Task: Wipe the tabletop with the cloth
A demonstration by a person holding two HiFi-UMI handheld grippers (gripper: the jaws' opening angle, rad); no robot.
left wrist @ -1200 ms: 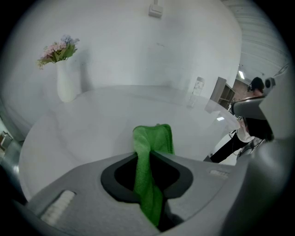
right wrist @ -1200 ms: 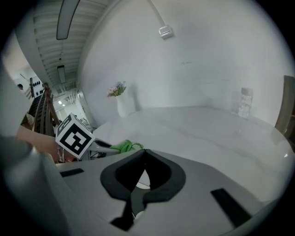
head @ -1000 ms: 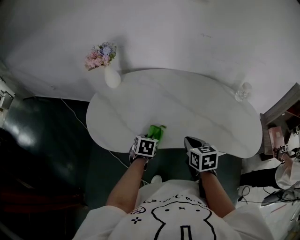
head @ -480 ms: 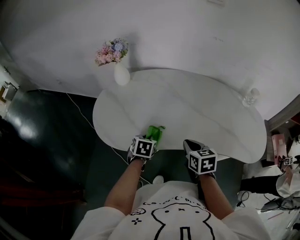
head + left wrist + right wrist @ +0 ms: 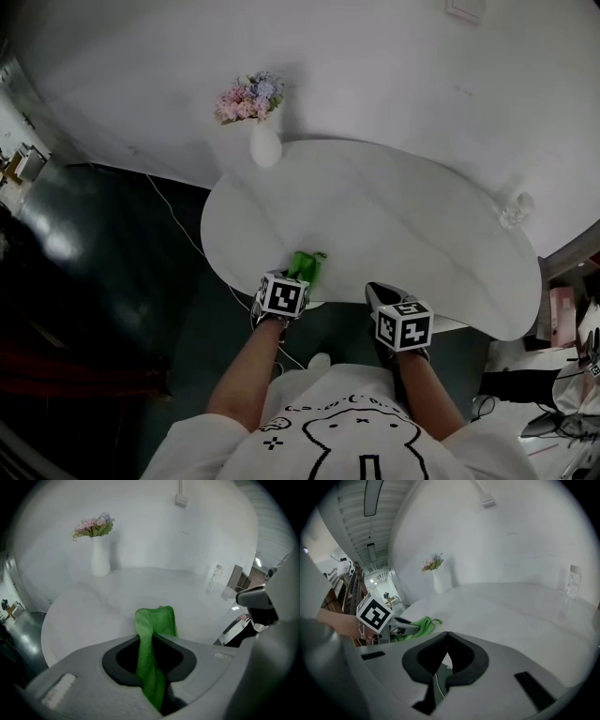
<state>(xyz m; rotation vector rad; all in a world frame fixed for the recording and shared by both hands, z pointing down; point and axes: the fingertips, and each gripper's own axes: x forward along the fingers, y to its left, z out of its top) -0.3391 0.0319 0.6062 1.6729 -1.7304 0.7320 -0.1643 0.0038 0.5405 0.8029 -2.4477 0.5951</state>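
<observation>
Left gripper view, left gripper point(image 5: 151, 638), its jaws pinching the green cloth point(image 5: 160, 619), cloth lying on near edge of white desk point(image 5: 89, 613), right gripper point(image 5: 446, 634) beside, jaws pressed together, empty, flower vase point(image 5: 100, 560) at far edge.

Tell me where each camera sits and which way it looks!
Head view: on the head, looking down at table, left tongs, right tongs, forearms.
Left gripper view: on left tongs, facing the vase; they pinch the cloth.
Right gripper view: on right tongs, shut and empty, facing across the table.
All three show the vase and cloth.
</observation>
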